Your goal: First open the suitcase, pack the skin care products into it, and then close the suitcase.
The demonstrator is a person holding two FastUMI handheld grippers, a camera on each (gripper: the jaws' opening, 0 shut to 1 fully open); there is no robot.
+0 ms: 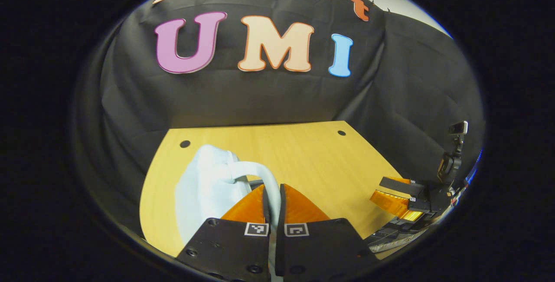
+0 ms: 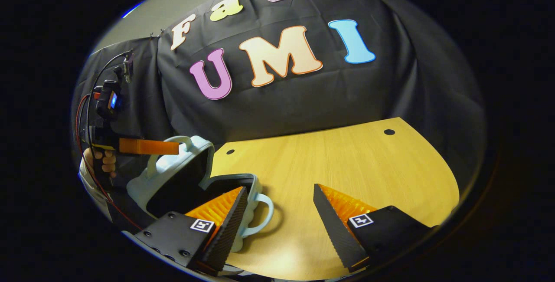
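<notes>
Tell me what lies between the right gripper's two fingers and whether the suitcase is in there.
Right gripper view: the right gripper stands open over bare wooden table. The suitcase, lid raised, sits left of the gap, behind its left finger.

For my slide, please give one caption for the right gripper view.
Left gripper lifts the suitcase lid by its handle; right gripper waits open above the table.

Recording booth: black cloth wall (image 1: 260, 95), wooden table (image 2: 347, 165).
</notes>
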